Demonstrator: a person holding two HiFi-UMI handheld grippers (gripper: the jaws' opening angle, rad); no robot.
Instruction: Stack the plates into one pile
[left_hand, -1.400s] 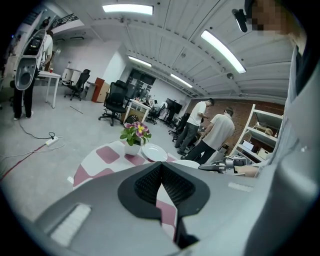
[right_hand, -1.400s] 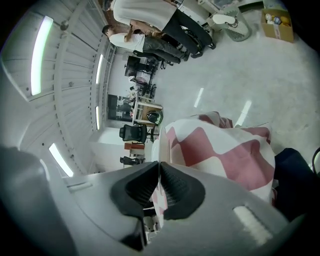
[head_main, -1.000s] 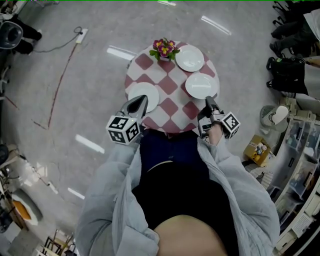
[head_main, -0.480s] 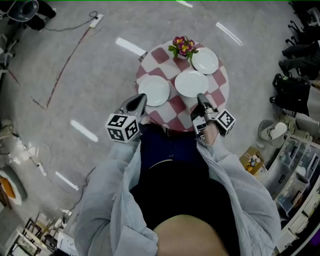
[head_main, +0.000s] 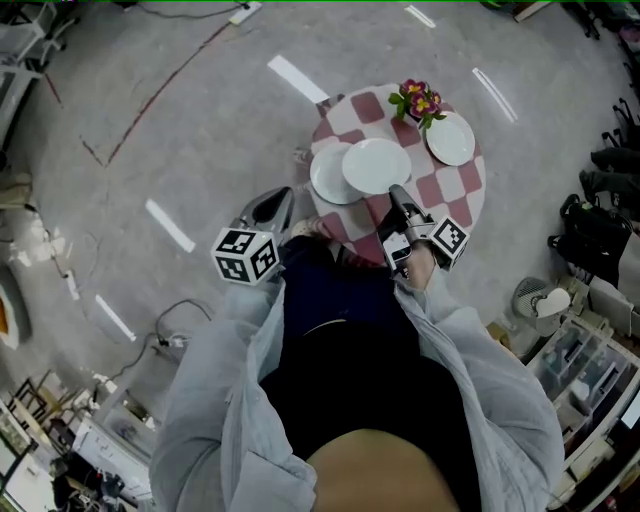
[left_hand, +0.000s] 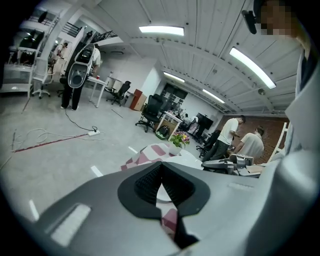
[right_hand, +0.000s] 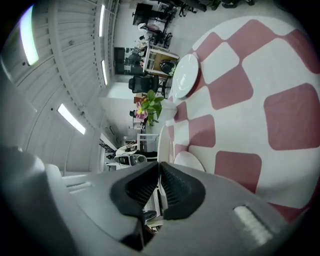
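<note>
Clamping one plate (head_main: 377, 165), the right gripper (head_main: 397, 192) holds it over another plate (head_main: 324, 176).

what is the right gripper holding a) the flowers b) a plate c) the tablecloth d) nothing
b: the right gripper has its jaws shut on the near rim of a plate, which it holds partly over a second plate.

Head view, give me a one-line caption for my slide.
Right gripper holds a white plate by its rim, overlapping a second plate on the checkered round table.
</note>
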